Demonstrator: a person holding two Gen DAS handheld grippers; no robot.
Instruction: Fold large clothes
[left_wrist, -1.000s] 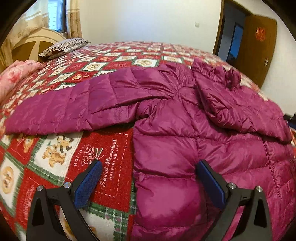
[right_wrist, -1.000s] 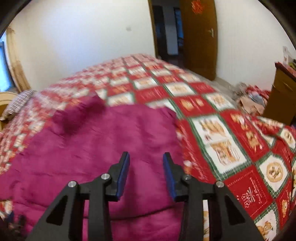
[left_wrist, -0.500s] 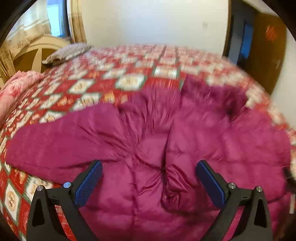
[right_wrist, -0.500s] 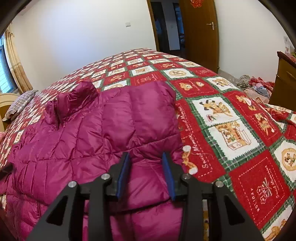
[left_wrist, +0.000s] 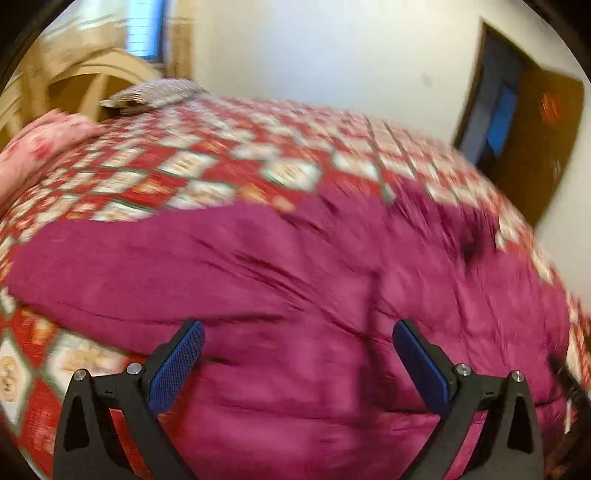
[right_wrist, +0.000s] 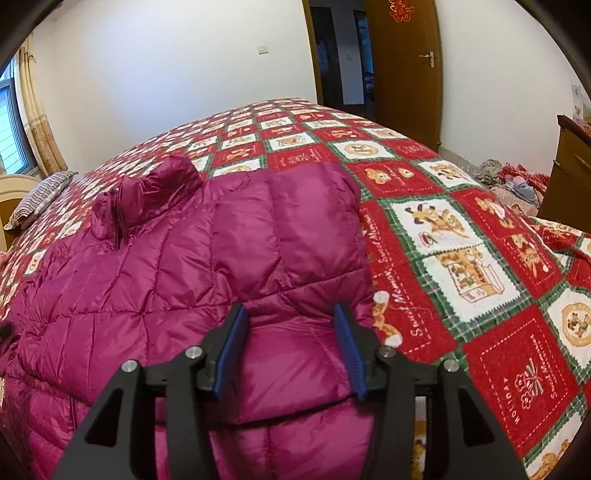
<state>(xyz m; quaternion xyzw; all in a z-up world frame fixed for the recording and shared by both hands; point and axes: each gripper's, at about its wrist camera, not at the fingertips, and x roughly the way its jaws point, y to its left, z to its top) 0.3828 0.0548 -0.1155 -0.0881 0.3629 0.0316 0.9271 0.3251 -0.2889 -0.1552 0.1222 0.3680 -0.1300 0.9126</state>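
In the blurred left wrist view, the left tool (left_wrist: 297, 363) hangs released, jaws wide, low in frame over the magenta puffer jacket (left_wrist: 295, 277) spread across the bed (left_wrist: 221, 162). The right tool (right_wrist: 291, 350) at lower centre has just been opening; the folded sleeve (right_wrist: 284, 240) lies between its jaws, pads apart from it.

A magenta quilted puffer jacket (right_wrist: 177, 266) lies spread on the bed, one sleeve folded over

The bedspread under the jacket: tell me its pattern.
The bedspread is a red, white and green check with cartoon animal squares, sharpest in the right wrist view.
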